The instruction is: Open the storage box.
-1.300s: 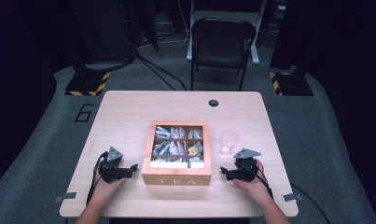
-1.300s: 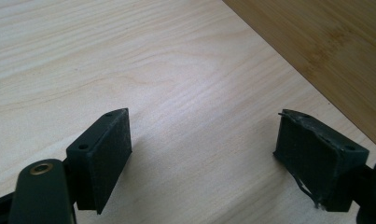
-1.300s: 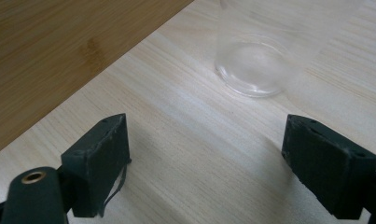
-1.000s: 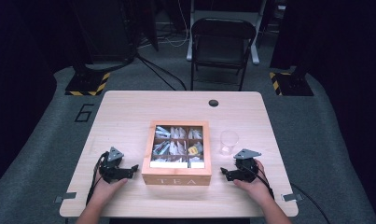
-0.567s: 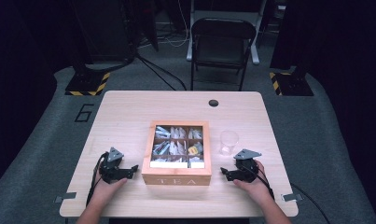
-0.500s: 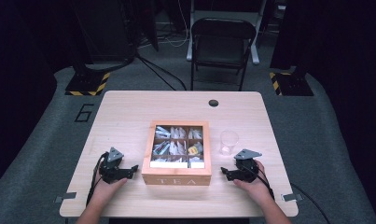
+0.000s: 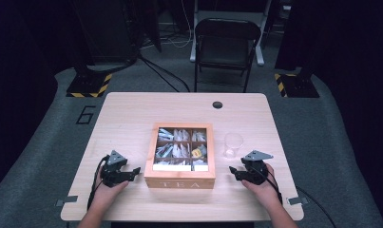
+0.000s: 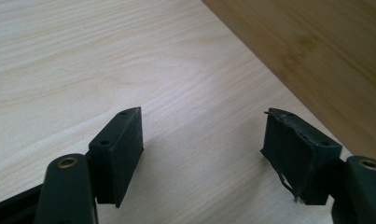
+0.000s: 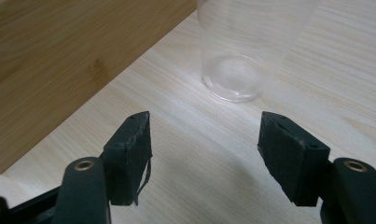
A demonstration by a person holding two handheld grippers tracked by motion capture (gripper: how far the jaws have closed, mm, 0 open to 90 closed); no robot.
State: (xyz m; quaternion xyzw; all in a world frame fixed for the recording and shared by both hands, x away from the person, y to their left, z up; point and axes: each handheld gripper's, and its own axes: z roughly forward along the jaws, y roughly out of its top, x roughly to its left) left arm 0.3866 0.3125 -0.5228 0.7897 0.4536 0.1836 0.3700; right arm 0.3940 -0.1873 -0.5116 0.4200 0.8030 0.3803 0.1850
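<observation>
The left gripper [image 7: 138, 169] and right gripper [image 7: 232, 170] are lying on the table [image 7: 132, 114] either side of the wooden tea box [image 7: 179, 176], jaws apart on nothing and just narrowing. The high view is showing sachets in the box; the right gripper view is showing the clear cup [image 9: 237, 46] standing just ahead beside the box wall

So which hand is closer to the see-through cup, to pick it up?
The right one. The right tongs point toward the clear cup, which stands just ahead of them. The left tongs rest on the far side of the wooden tea box. Both have just been closing a little, with nothing between them.
</observation>
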